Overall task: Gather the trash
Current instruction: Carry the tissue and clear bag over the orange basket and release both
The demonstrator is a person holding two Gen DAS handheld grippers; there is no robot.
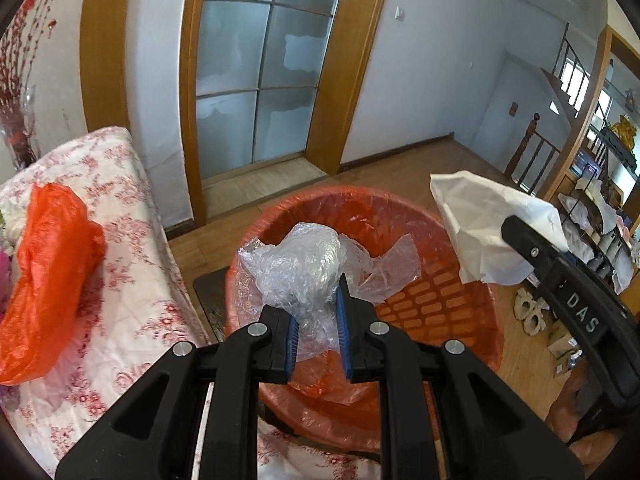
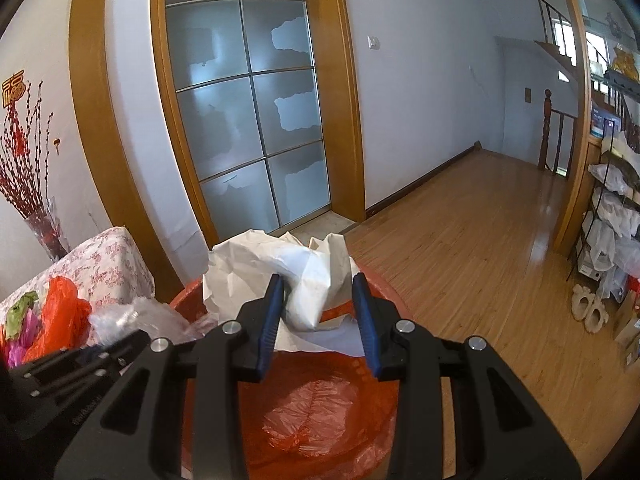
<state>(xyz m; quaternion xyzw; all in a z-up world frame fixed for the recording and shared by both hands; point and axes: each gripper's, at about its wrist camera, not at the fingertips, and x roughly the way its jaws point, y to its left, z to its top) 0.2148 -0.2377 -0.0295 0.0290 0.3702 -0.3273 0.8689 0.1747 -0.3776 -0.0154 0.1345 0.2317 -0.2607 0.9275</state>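
My left gripper (image 1: 318,300) is shut on a crumpled clear plastic wrap (image 1: 304,264) and holds it over the mouth of an orange trash basket (image 1: 448,300) lined with an orange bag. My right gripper (image 2: 319,292) has its jaws spread wide around a crumpled white paper (image 2: 280,264); the paper sits between the fingers above the basket (image 2: 320,420). The paper (image 1: 480,220) and right gripper also show at the right of the left wrist view. An orange plastic bag (image 1: 44,272) lies on the floral-covered table (image 1: 132,300) to the left.
A glass-panel door in a wooden frame (image 1: 260,72) stands behind the basket. A wooden floor (image 2: 480,240) stretches right to a shelf with bags (image 2: 612,220). Slippers (image 2: 588,308) lie by the shelf. A vase of red branches (image 2: 36,200) stands on the table.
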